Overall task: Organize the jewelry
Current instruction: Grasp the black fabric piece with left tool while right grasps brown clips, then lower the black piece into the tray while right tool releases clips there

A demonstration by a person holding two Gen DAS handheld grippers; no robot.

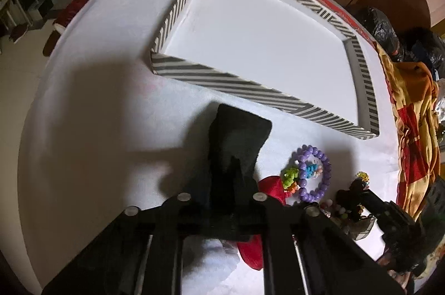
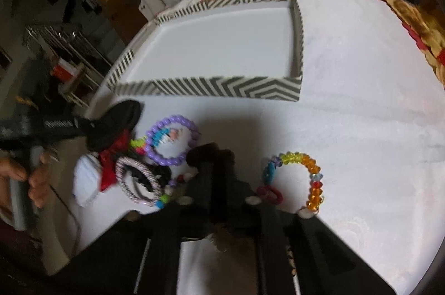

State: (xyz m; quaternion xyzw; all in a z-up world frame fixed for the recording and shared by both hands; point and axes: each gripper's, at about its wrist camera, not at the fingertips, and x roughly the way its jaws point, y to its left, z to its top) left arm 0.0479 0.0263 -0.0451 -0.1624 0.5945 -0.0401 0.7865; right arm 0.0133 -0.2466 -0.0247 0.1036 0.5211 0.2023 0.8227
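The purple bead bracelet [image 1: 313,172], light, limp and prone to rolling, is best pinched across its strand; left gripper [image 1: 236,153] and right gripper [image 2: 214,156] appear closed, empty.

- Striped tray [image 2: 211,89]: shallow, rectangular, chevron-patterned walls, white floor, lay flat on the white cloth with nothing inside.
- Purple bead bracelet [image 2: 172,140]: lay flat just in front of the tray, small colourful charms inside its ring.
- Rainbow bead bracelet [image 2: 306,178]: lay flat to the right, apart from the pile.
- Striped twisted bangles [image 2: 136,181]: lay overlapping beside a red-and-white piece [image 2: 94,178].
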